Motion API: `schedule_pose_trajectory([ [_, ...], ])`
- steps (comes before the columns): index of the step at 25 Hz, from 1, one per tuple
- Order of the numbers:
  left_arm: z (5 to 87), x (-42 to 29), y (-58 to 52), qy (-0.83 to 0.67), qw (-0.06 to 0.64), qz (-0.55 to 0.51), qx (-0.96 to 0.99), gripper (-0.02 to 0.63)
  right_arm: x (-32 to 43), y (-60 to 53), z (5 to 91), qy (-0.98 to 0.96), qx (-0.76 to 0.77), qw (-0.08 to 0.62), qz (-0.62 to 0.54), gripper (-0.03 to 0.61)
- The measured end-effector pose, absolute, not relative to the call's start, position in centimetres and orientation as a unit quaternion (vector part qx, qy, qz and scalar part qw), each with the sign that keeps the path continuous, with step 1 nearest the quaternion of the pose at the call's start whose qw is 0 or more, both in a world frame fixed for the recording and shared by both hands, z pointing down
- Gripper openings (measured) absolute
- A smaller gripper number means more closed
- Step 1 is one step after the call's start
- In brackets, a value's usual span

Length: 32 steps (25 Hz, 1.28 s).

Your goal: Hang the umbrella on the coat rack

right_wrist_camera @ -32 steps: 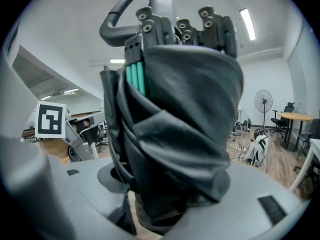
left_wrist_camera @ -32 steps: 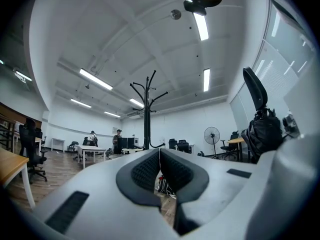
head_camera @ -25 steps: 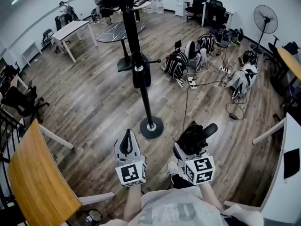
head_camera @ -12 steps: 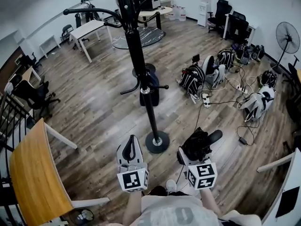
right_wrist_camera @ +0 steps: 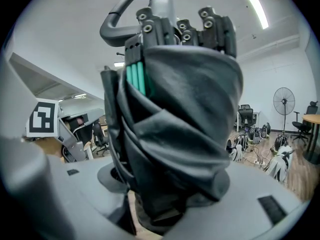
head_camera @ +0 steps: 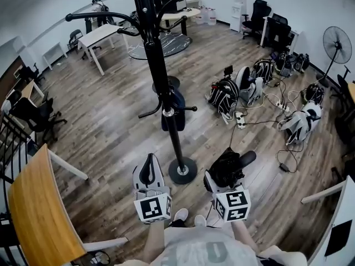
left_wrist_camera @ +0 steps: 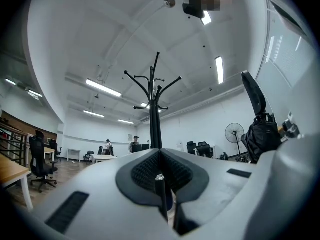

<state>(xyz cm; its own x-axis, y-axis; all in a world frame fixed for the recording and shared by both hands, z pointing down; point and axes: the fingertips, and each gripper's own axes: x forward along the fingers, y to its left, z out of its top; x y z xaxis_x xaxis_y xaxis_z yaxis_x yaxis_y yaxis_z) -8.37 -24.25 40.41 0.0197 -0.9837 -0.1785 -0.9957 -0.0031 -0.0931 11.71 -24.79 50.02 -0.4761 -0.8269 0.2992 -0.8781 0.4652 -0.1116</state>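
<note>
The folded black umbrella is gripped by the right gripper, whose jaws are closed round its bundled cloth; in the right gripper view the umbrella fills the middle, with its ribs' ends and a grey loop seen at the top. It is held low, just right of the coat rack's round base and not touching it. The left gripper is held just left of that base, its jaws brought together with nothing held between them. The coat rack stands upright on the wood floor straight ahead, and a dark bag is hung halfway up its pole. Backpacks and cables are scattered on the floor to the right, well apart. A wooden bench is seen at lower left.
</note>
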Motion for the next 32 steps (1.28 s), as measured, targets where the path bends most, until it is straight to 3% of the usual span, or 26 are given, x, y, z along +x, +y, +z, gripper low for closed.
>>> schedule_pose_trajectory([
  [8, 39.0, -10.8, -25.8, 0.681, 0.106, 0.034, -0.724, 0.028, 8.8, -25.6, 48.0, -0.847, 0.508, 0.065, 0.143, 0.296],
  [17, 37.7, -14.0, -27.7, 0.686, 0.107, 0.037, -0.719, 0.028, 6.2, -29.5, 43.1, -0.845, 0.524, 0.081, 0.068, 0.296],
  [23, 32.2, -15.9, -30.3, 0.688, 0.103, 0.04, -0.717, 0.028, 4.7, -32.5, 34.4, -0.847, 0.528, 0.054, 0.018, 0.296],
  [32, 19.8, -15.4, -33.9, 0.659, 0.176, 0.077, -0.727, 0.028, 3.4, -36.6, 18.0, -0.85, 0.524, 0.003, -0.064, 0.296],
])
